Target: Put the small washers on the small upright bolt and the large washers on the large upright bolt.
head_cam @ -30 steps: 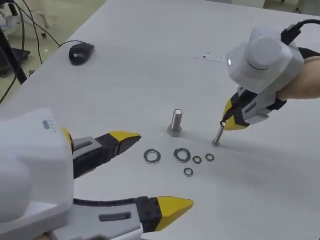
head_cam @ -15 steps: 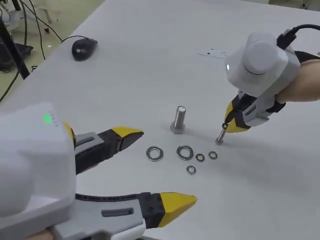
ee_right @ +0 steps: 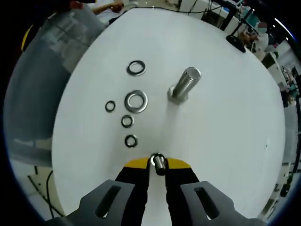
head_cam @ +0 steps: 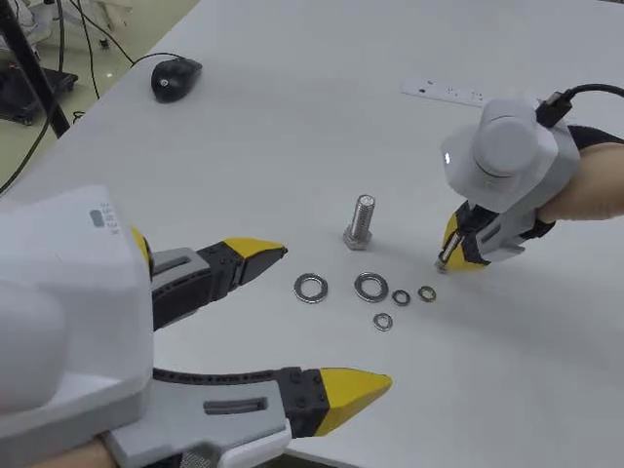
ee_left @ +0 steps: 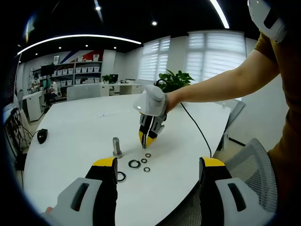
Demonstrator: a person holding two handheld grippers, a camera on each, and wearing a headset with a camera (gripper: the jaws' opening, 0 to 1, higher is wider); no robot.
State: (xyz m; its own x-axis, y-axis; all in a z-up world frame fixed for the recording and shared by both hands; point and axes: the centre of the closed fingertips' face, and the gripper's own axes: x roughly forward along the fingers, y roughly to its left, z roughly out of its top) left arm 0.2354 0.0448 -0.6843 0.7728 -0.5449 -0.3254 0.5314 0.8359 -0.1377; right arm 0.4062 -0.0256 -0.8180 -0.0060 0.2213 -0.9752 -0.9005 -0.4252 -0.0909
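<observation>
Having been lowered, the right gripper (head_cam: 448,255) is pinched on a small washer (ee_right: 152,160) (judged threaded now) around the small bolt (ee_right: 160,165); the left gripper (ee_left: 158,165) is held spread, idle.

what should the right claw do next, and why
Probably ease the right claw open so the small washer it seems to pinch drops down the small bolt: its tips sit right at the bolt's top. Three more small washers wait on the table.
</observation>
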